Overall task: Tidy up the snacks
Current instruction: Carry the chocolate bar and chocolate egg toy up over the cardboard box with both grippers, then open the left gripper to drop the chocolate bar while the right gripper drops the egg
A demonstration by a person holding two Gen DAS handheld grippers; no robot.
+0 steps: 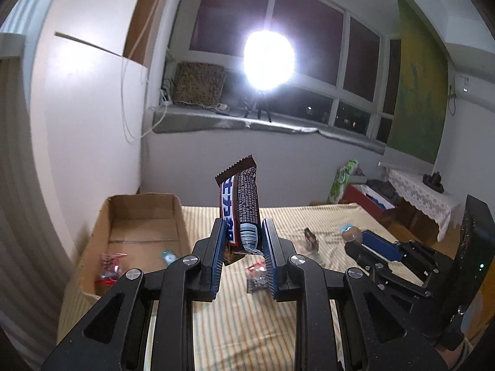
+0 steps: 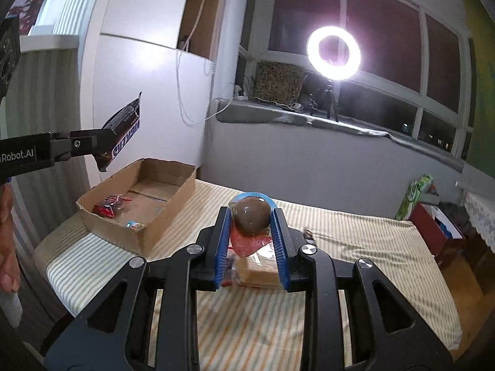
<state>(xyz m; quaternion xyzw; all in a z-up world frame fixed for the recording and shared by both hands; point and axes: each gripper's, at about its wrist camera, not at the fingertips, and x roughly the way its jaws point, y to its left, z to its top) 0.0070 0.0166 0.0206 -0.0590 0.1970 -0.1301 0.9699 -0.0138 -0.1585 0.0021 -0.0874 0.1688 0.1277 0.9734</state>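
gripping chocolate bar (image 1: pixel 244 213) in left hand-held gripper (image 1: pixel 244 241), above striped cloth (image 1: pixel 235 324).

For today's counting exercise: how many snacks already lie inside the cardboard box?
2 visible in the cardboard box: a red-wrapped snack near its left end, and a small blue-wrapped one by the near wall. That wall may hide more.

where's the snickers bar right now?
Clamped upright in the left gripper, the snickers bar is held in the air just right of the cardboard box, above the striped bed.
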